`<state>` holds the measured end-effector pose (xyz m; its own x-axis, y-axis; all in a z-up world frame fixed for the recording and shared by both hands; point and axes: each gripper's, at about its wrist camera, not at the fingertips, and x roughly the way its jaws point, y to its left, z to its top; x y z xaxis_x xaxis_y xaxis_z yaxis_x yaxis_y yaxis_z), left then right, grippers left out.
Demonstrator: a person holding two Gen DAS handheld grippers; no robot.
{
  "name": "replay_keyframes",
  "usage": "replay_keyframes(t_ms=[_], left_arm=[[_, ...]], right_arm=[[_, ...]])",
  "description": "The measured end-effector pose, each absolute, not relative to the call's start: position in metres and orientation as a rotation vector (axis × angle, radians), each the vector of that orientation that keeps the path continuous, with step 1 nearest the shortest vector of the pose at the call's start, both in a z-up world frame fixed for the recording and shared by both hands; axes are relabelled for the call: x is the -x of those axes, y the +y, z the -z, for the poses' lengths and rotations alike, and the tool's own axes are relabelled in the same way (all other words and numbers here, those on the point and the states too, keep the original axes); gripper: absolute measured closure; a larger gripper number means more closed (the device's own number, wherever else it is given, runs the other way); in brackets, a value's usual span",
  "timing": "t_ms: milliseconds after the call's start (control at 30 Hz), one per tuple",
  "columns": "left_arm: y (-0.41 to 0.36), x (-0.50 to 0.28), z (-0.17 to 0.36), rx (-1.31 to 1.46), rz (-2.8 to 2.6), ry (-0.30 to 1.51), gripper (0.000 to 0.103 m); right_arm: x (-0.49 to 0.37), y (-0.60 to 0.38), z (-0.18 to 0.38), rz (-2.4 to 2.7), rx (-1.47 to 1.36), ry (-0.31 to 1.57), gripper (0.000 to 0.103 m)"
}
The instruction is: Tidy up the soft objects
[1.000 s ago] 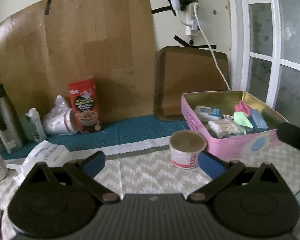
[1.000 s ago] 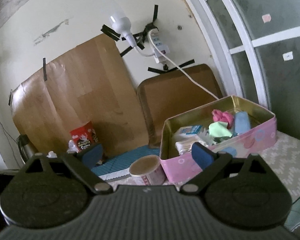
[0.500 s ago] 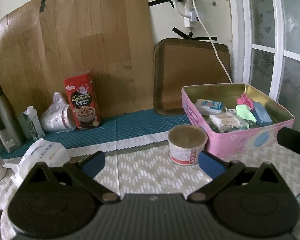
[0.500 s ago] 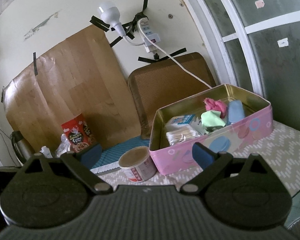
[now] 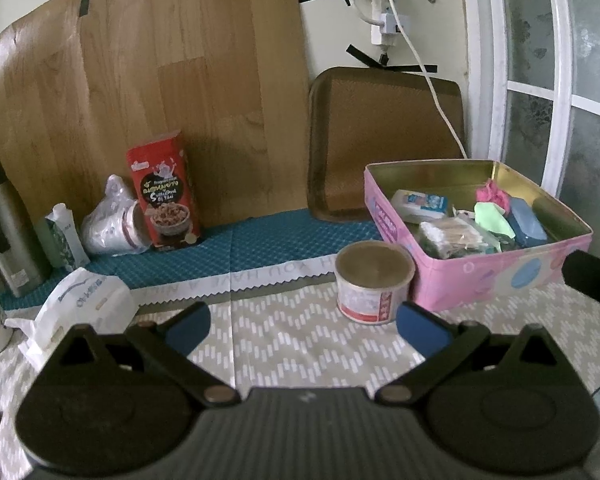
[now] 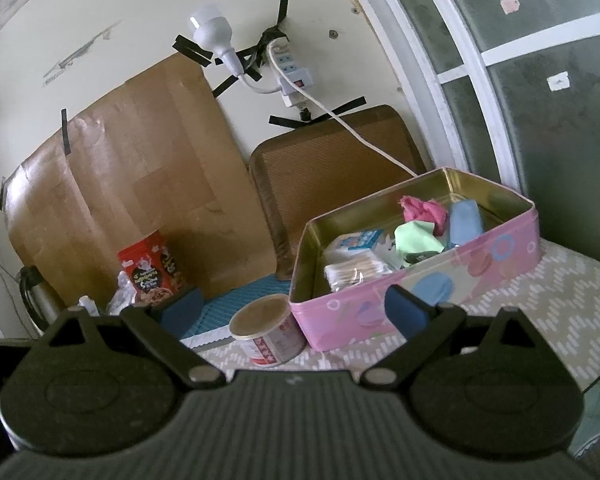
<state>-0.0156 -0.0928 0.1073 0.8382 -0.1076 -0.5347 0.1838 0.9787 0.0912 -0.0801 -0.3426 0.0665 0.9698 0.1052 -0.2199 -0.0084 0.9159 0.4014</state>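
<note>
left gripper (image 5: 304, 326) spread wide, empty; right gripper (image 6: 294, 310) likewise. ahead-right of both, pink tin (image 5: 496, 276) holding pink cloth (image 5: 494, 196), green cloth (image 5: 492, 218), blue sponge (image 5: 526, 226). round tub (image 5: 374, 282) just beside tin.

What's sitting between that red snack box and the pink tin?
A small round tub with a brown lid, beside the pink tin; the left view shows it, right of the red box.
</note>
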Motion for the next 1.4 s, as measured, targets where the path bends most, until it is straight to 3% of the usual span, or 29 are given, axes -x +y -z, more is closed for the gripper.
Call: replay_keyframes(t_ms=[1400], left_arm=[[-0.106, 0.008, -0.082, -0.162, 0.18, 0.692, 0.0]], right_arm=[[0.079, -0.35, -0.059, -0.071, -0.416, 0.255, 0.004]])
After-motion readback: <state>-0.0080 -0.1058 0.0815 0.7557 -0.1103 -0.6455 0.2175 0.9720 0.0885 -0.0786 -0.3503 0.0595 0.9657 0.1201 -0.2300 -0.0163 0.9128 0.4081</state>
